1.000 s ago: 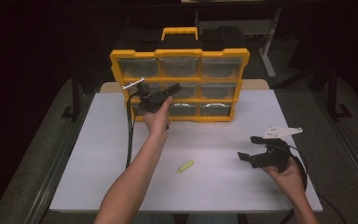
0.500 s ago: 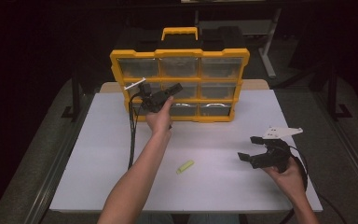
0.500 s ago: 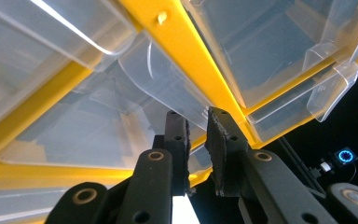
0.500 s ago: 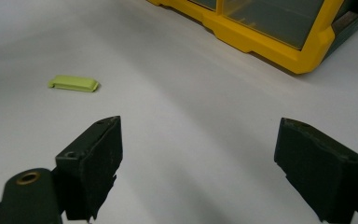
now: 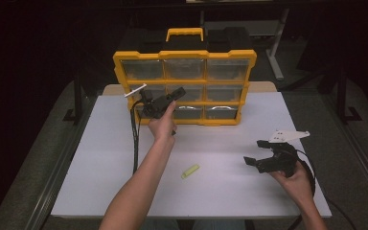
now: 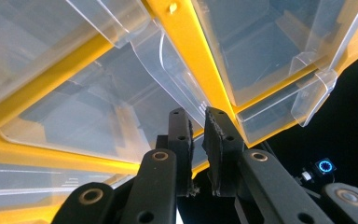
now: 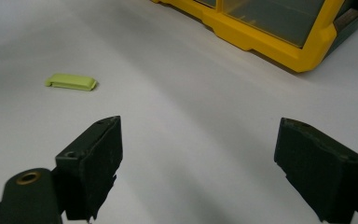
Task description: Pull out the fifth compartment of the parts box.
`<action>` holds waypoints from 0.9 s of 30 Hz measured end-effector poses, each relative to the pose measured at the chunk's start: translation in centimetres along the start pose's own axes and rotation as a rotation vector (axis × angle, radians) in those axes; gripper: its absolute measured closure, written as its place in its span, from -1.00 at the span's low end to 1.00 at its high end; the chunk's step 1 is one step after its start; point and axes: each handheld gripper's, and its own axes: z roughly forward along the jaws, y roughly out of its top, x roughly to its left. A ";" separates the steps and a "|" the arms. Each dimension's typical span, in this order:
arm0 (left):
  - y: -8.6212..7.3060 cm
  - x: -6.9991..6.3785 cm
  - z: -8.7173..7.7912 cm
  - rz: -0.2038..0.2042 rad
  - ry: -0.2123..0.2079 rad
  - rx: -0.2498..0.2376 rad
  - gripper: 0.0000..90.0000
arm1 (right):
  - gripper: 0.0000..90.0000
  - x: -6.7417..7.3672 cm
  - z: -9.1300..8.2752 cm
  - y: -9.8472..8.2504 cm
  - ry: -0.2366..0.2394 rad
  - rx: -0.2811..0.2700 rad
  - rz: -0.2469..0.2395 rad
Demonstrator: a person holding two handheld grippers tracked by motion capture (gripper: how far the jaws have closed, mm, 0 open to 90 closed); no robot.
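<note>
A yellow drawer organizer (image 5: 184,53) with clear drawers stands upright at the back of the white table (image 5: 110,158). My left gripper (image 5: 177,91) is raised to its middle row. In the left gripper view the jaws (image 6: 199,135) have just been closing and now pinch the thin clear pull (image 6: 177,79) of a drawer beside the yellow frame (image 6: 191,51). My right gripper (image 5: 255,152) rests low at the table's right, open with nothing between its jaws (image 7: 209,158). A small lime-green flat piece (image 5: 190,171) lies on the table between the two hands, ahead and left of the right gripper (image 7: 71,82).
The organizer's bottom corner (image 7: 261,35) sits ahead and right of the right gripper. A black cable (image 5: 135,139) hangs from the left gripper down to the table. The surroundings beyond the table edges are dark.
Both hands stay where they were. The left gripper remains at the organizer's middle row; its jaw closing is too small to make out from the high view.
</note>
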 end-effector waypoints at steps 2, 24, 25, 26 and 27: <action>-0.1 0.0 -0.1 -0.005 -0.004 -0.002 0.80 | -0.68 0.0 0.0 0.0 0.000 0.000 0.001; -1.2 -0.8 -2.0 0.001 -0.034 0.027 0.81 | -0.68 -0.1 0.0 -0.3 -0.004 0.006 0.010; -1.2 -0.8 -2.0 0.001 -0.034 0.027 0.81 | -0.68 -0.1 0.0 -0.4 -0.004 0.005 0.008; -1.2 -0.8 -2.1 0.004 -0.035 0.034 0.81 | -0.68 -0.1 0.0 -0.4 -0.004 0.005 0.008; -1.2 -0.8 -2.2 0.003 -0.042 0.036 0.80 | -0.68 -0.1 0.1 -0.4 -0.004 0.008 0.012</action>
